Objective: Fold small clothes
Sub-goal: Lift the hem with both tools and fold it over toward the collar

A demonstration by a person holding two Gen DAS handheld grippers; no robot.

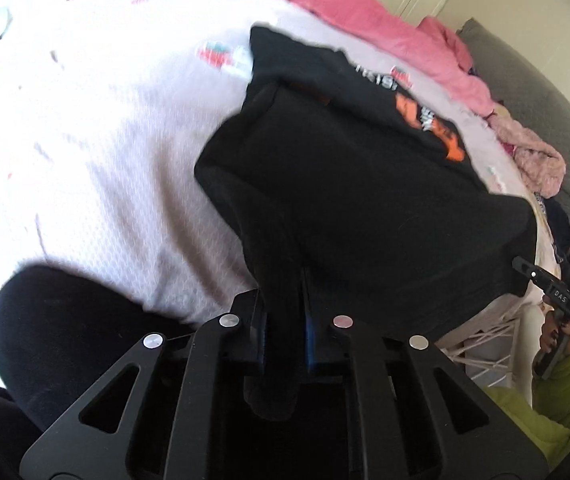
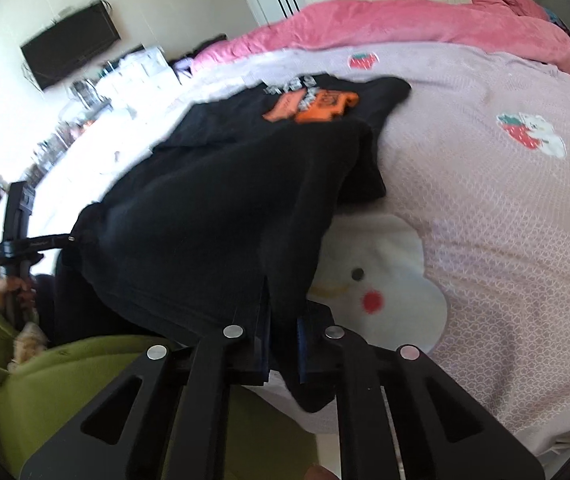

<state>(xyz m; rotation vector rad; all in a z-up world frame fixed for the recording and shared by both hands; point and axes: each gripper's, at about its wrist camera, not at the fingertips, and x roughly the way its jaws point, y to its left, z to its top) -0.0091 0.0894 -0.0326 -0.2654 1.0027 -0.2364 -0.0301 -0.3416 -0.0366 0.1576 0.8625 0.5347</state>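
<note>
L gripper & R gripper each clamped on black shirt hem, lifted over pink bedspread.

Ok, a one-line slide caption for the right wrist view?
Right claw and left claw lift the black T-shirt's near hem over the pink bedspread.

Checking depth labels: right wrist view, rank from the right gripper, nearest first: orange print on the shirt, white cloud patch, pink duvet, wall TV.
1. White cloud patch, on the bedspread just right of the right gripper.
2. Orange print, up the black shirt, centre.
3. Pink duvet, along the bed's far edge.
4. Wall TV, far upper left.
</note>
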